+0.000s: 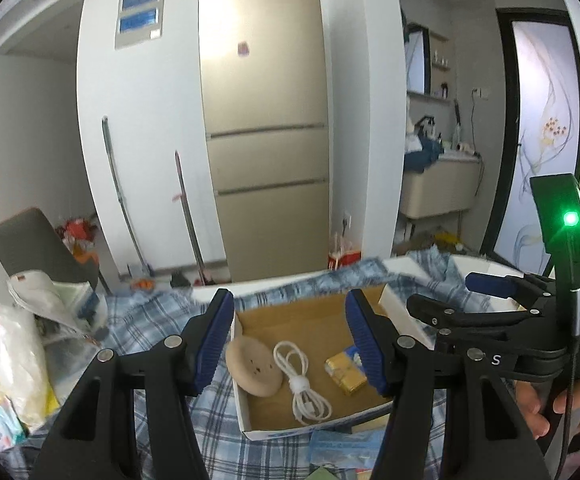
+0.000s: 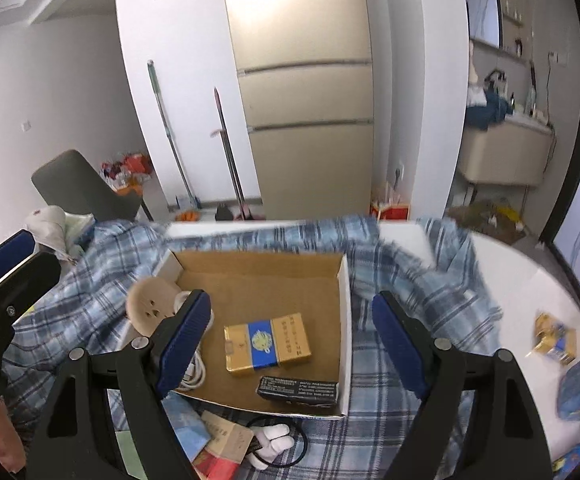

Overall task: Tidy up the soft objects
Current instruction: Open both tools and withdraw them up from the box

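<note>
Hovering above the box (image 1: 246, 420), both grippers point forward and down at it, each held from behind by a hand. The left gripper (image 1: 290, 340) has its jaws partly apart with nothing between the blue pads; through the gap its own view shows the box floor. The right gripper (image 2: 296, 336) stands wider, also empty, its pads framing the right half of the box. In the left view the right gripper appears at the right of the box, pointing leftward across its far corner, with fingers (image 1: 534, 408) of the holding hand curled round the grip below a green light. In the right view the left gripper's fingertip shows at the far left of the box, a bit of hand beneath it.

The box sits open on a plaid cloth (image 2: 390, 420) that covers the white table (image 2: 522, 280) and bunches up behind the box. Inside the box, a round tan pad (image 1: 254, 368) leans on the left wall, a coiled white cable (image 1: 302, 380) lies just right of it, and a gold and blue pack (image 2: 268, 342) lies flat near the middle. A black carton (image 2: 298, 390) rests against the near wall, right of the pack. Just outside the near wall lie a white plush hand (image 2: 272, 438) and a black cord loop.
</note>
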The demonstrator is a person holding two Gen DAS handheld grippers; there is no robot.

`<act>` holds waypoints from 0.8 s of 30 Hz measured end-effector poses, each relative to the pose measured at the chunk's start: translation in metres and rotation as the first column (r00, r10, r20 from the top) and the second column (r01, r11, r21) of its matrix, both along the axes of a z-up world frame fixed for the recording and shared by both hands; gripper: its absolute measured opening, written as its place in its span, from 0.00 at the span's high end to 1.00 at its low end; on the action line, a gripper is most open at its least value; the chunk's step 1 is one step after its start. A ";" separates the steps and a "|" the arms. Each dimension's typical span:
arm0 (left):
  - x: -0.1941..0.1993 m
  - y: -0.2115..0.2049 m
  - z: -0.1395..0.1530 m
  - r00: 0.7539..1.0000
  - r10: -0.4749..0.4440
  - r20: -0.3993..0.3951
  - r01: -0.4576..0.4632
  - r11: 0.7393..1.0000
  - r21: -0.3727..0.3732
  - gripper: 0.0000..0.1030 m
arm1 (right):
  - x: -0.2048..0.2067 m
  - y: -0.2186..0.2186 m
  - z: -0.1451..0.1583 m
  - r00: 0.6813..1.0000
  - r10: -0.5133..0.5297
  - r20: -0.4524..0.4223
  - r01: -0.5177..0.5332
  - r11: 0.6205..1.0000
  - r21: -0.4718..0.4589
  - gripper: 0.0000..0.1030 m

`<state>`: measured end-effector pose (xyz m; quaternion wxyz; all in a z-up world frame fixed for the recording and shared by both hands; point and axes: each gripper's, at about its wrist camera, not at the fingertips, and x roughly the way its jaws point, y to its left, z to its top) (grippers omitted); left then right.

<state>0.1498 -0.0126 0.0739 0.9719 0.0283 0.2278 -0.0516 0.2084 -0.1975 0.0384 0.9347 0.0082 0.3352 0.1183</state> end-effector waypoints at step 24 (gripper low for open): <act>-0.140 0.002 0.072 0.955 -0.007 0.296 0.016 0.999 -0.029 0.33 | -0.136 -0.009 0.079 0.942 0.017 0.334 -0.023 1.000 0.012 0.11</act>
